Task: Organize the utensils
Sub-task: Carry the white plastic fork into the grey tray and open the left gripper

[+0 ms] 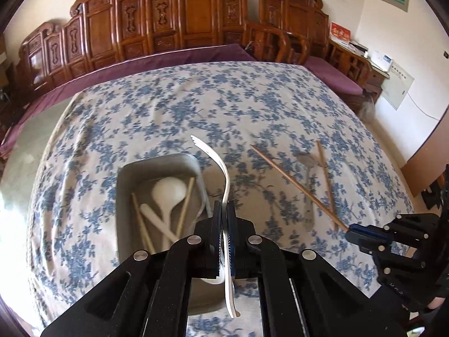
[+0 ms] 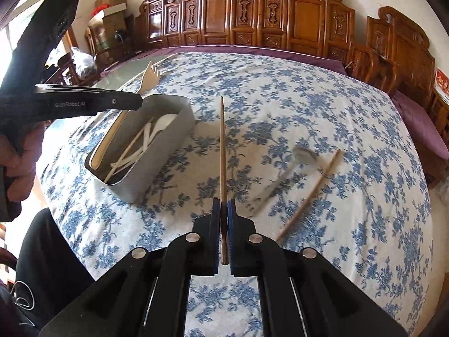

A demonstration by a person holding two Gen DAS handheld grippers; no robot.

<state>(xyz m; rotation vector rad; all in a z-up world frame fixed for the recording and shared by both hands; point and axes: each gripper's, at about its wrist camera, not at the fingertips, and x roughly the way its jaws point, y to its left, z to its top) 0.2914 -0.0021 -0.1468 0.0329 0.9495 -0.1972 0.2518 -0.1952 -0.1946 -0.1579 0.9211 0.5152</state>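
Note:
My left gripper (image 1: 223, 210) is shut on a white plastic fork (image 1: 217, 163), held above the near right side of a grey metal tray (image 1: 123, 196). Inside the tray lie a white spoon (image 1: 168, 191), chopsticks and other white utensils. My right gripper (image 2: 223, 207) is shut on a wooden chopstick (image 2: 222, 146) that points away over the cloth. In the left wrist view that chopstick (image 1: 297, 185) runs up-left from the right gripper (image 1: 352, 231). A second chopstick (image 2: 311, 193) and a metal spoon (image 2: 303, 156) lie on the tablecloth to the right. In the right wrist view the fork (image 2: 150, 77) sticks out beyond the left gripper (image 2: 137, 101) over the tray (image 2: 165, 154).
The table wears a blue floral cloth (image 1: 196, 106). Carved wooden chairs (image 1: 196, 14) and purple-cushioned benches (image 1: 331, 75) ring its far side. A person's hand (image 2: 19, 157) holds the left gripper at the left edge of the right wrist view.

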